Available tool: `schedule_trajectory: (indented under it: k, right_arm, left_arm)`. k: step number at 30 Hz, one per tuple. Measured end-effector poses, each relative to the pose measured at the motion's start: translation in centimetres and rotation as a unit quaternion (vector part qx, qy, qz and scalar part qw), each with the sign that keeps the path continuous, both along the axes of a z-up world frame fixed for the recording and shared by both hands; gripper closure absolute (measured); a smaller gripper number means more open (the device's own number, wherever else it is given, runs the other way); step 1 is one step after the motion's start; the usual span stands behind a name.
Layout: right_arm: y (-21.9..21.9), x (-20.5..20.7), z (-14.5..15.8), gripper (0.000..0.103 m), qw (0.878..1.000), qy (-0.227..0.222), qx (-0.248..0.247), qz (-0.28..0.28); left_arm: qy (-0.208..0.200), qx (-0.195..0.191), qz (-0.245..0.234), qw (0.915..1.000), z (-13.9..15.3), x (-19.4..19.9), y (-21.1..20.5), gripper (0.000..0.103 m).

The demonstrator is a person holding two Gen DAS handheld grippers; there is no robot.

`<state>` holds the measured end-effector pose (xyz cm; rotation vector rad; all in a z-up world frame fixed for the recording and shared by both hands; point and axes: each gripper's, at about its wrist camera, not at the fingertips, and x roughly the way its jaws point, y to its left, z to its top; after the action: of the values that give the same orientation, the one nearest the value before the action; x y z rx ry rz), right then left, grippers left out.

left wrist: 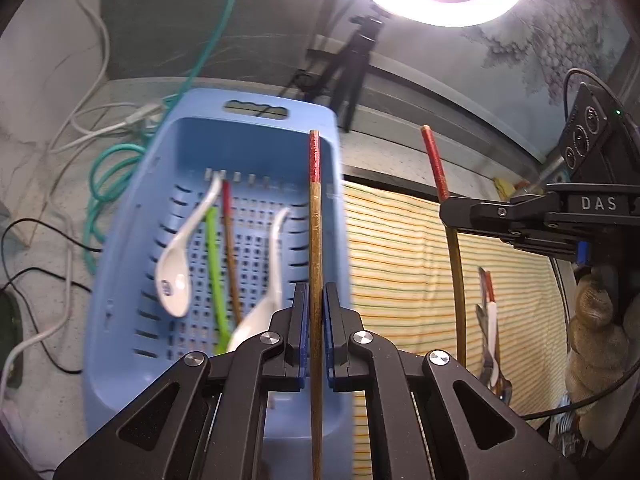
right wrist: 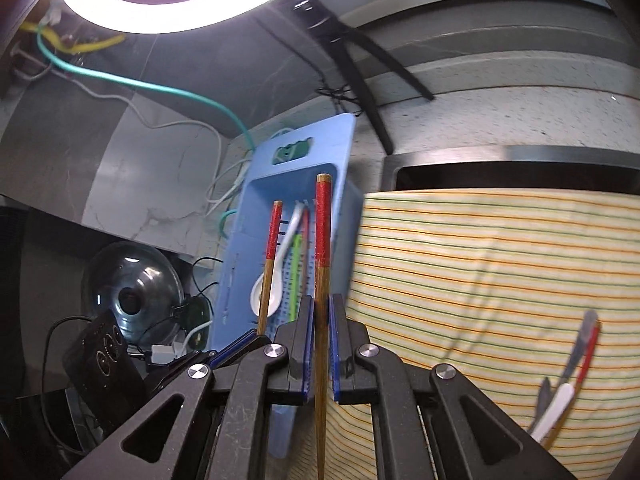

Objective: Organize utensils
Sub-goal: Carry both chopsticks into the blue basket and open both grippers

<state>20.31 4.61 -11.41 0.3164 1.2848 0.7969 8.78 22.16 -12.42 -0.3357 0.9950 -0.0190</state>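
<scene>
Between the jaws: brown wooden chopstick [left wrist: 315, 240], rough red-coated tip. Beyond: matt perforated blue plastic basket [left wrist: 192, 140], glossy white ceramic spoon [left wrist: 176, 268].

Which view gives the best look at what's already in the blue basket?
The left wrist view: the blue basket faces the camera, showing two white spoons, a green stick and a chopstick. In the right wrist view the basket is narrower and partly hidden behind held chopsticks.

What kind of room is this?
Probably a kitchen counter set up for filming. A blue basket holds soup spoons and chopsticks, a glass pot lid sits nearby, and a ring light on a tripod shines overhead.
</scene>
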Motion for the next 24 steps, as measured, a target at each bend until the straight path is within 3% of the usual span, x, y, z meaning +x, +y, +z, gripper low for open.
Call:
schedule_trajectory:
  k: [11, 24]
  right_arm:
    - [6.4, 0.4, -1.5, 0.096, 1.0, 0.005, -0.005, 0.016]
    - [9.5, 1.6, -2.6, 0.096, 0.999, -0.014, -0.028, 0.022]
  left_arm:
    - [0.013, 0.014, 0.037, 0.9991, -1.3, 0.7, 4.7, 0.098]
    - [0.019, 0.021, 0.048, 0.9985, -1.8, 2.0, 5.7, 0.098]
